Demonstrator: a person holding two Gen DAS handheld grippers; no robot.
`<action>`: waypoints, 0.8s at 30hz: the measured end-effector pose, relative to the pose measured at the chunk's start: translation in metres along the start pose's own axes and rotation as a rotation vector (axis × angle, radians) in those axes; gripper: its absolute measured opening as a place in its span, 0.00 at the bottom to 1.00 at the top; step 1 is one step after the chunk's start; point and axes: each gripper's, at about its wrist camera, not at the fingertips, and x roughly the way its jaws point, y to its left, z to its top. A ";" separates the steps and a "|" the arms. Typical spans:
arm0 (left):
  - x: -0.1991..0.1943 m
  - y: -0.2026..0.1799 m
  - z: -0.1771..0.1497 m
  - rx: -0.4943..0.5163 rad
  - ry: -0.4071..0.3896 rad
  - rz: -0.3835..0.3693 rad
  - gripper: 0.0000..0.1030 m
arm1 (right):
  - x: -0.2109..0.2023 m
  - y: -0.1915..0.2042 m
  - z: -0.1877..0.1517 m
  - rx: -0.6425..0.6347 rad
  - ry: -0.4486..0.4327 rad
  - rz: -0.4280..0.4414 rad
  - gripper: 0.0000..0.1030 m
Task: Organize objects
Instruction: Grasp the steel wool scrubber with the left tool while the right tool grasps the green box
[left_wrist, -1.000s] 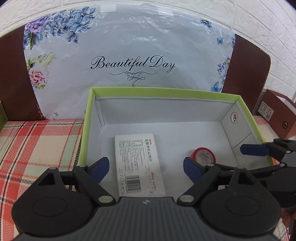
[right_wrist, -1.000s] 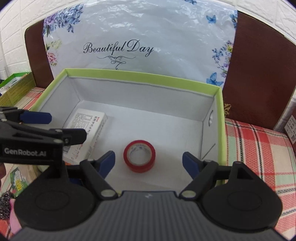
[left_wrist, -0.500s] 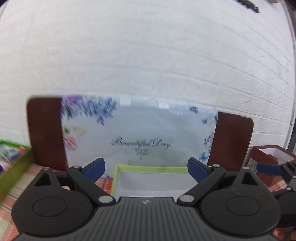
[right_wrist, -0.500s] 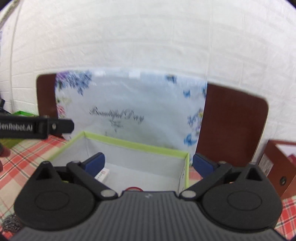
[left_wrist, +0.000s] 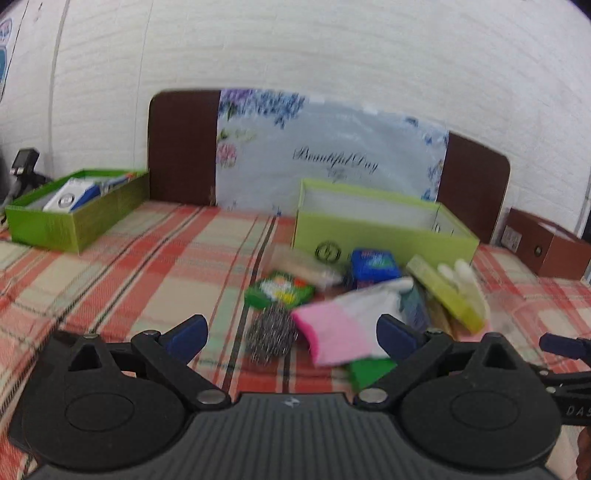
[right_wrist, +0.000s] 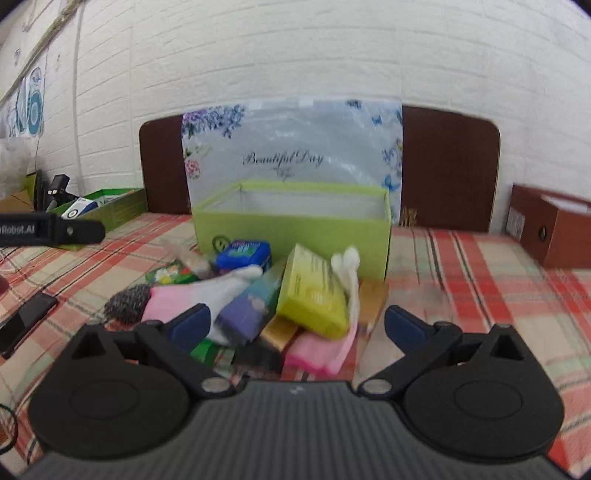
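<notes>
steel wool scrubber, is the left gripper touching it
Apart. In the left wrist view the scrubber lies on the cloth ahead of the open left gripper, clear of both fingertips.

The floral sheet (right_wrist: 291, 147) at centre frame, standing behind the light green box (right_wrist: 291, 225), carries the script "Beautiful Day". At the left edge of the right wrist view, the other tool (right_wrist: 51, 229) reads "Robot.AI", its start cut off. Package labels in the pile are too blurred to read.

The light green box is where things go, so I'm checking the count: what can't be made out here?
- Light green box floor: both wrist views, hidden by its front wall.
- Pile bottom items: right wrist view, overlapped, motion-blurred.
- Brown box contents: left wrist view, cut by edge.
</notes>
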 end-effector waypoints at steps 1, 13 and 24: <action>0.005 0.005 -0.006 -0.004 0.038 0.009 0.96 | 0.001 0.003 -0.008 0.010 0.021 0.007 0.95; 0.029 0.031 -0.002 -0.044 0.091 -0.003 0.82 | 0.054 0.081 -0.028 -0.103 0.164 0.118 0.71; 0.083 0.031 0.002 -0.037 0.188 -0.078 0.46 | 0.041 0.077 -0.035 -0.083 0.230 0.200 0.58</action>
